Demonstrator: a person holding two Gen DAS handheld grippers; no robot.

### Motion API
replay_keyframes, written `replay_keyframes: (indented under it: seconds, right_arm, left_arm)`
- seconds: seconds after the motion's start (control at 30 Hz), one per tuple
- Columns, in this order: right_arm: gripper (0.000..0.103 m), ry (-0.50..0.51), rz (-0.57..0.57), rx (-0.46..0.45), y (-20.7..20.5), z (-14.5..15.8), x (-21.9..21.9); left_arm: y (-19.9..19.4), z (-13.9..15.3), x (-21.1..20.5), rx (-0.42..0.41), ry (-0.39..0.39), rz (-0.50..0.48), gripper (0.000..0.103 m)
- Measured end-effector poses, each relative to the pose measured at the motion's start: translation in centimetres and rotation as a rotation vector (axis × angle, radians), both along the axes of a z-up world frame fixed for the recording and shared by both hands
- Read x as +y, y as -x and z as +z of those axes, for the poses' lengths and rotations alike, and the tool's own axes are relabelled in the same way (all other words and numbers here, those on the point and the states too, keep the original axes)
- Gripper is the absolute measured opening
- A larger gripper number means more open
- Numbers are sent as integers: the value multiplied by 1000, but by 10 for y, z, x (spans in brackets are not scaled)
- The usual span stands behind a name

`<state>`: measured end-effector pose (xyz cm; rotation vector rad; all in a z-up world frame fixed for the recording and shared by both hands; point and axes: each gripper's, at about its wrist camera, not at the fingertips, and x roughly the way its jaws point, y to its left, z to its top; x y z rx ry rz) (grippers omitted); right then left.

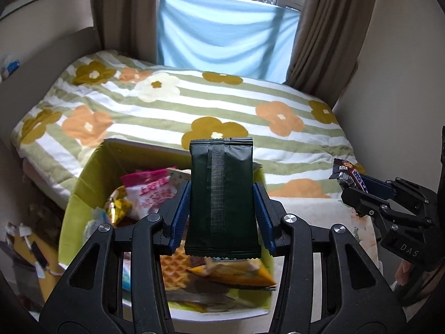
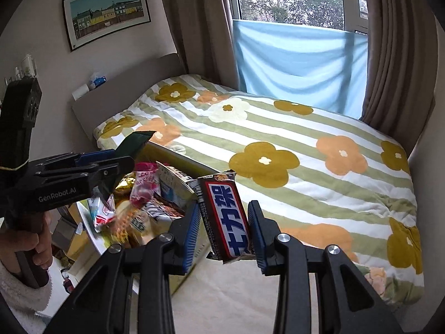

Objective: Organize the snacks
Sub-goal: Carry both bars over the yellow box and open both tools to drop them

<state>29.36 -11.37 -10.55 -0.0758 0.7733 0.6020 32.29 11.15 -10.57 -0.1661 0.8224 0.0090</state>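
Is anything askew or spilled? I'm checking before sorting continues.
Nothing spilled. The chocolate bar sits tilted in the right gripper, and the snacks lie jumbled in the green box. The left gripper holds its dark green packet upright.

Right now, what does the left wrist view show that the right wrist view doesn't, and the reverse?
Only the left wrist view shows the ribbed back seam of the dark green foil packet clamped in the left gripper, and a waffle-print wrapper low in the box. Only the right wrist view shows the white lettering on the wrapped chocolate bar in the right gripper, and the framed picture on the wall. Both show the yellow-green snack box, the flowered striped bedspread and the blue cloth at the window.
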Motion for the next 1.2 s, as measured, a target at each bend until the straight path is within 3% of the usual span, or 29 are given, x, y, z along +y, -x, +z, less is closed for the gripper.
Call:
replay_keyframes:
  seconds: [0.3, 0.53, 0.57, 0.63, 0.67, 0.7, 0.9, 1.2]
  right_arm:
    - [32, -23, -17, 89, -2, -22, 95]
    - [32, -4, -48, 138, 5, -30, 133]
    - [32, 2, -53, 142, 6, -30, 135]
    - [32, 9, -57, 147, 7, -29, 138]
    - [32, 12, -57, 149, 8, -29, 139]
    - [32, 15, -55, 149, 8, -29, 140]
    - [32, 16, -50, 162, 3, -30, 145]
    - [33, 20, -14, 204, -4, -38, 167]
  left_arm:
    - [0, -23, 105, 53, -13, 17, 41]
    - [-3, -27, 119, 60, -48, -61, 42]
    - [-5, -26, 118, 61, -49, -74, 47]
    - [-6, -25, 115, 59, -64, -79, 73]
    - [-7, -24, 114, 55, -77, -74, 99]
    - [-4, -22, 114, 39, -93, -65, 103]
    - [13, -18, 121, 28, -135, -41, 103]
    - [33, -23, 149, 47, -67, 12, 103]
